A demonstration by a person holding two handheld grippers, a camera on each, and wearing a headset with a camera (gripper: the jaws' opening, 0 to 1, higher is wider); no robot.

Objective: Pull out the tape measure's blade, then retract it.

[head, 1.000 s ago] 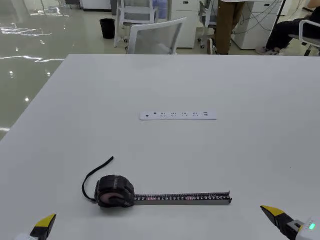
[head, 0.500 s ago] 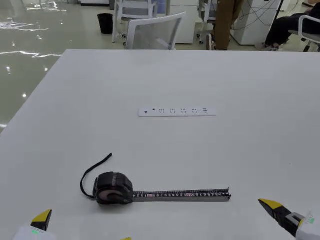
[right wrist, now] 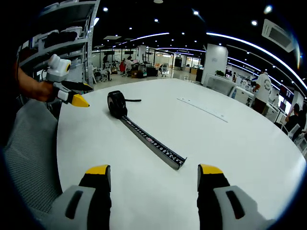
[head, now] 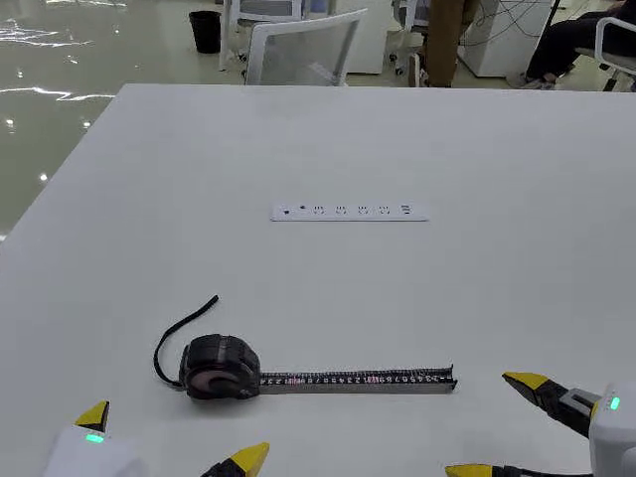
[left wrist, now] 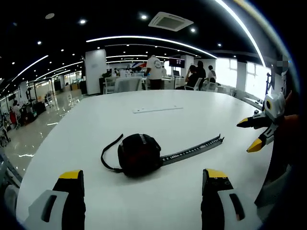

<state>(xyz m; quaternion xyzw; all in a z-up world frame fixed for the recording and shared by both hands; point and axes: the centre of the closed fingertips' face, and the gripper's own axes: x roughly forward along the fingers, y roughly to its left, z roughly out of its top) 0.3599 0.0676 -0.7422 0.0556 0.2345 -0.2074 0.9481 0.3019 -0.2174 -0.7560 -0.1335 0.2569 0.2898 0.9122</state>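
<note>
Colour inventory, workbench surface:

1. Black rounded plastic tape measure case (head: 221,367) is showing a dull pinkish-red round face panel.
2. Dark grey metal blade (head: 358,379) is carrying fine pale graduation marks, with small red figures at intervals.
3. Thin black wrist strap (head: 174,333) is showing plain black throughout.
4. Left gripper (head: 171,437) is showing yellow tips on black, a white body and a glowing green light.
5. Right gripper (head: 494,425) is showing matching yellow, black, white and green.
6. Flat matte white tabletop (head: 397,129) is showing no pattern.
7. Long white plastic power strip (head: 349,212) is showing a row of small dark socket marks.
8. Black cylindrical waste bin (head: 206,30) is standing on glossy pale greenish-grey floor (head: 50,89).
</note>
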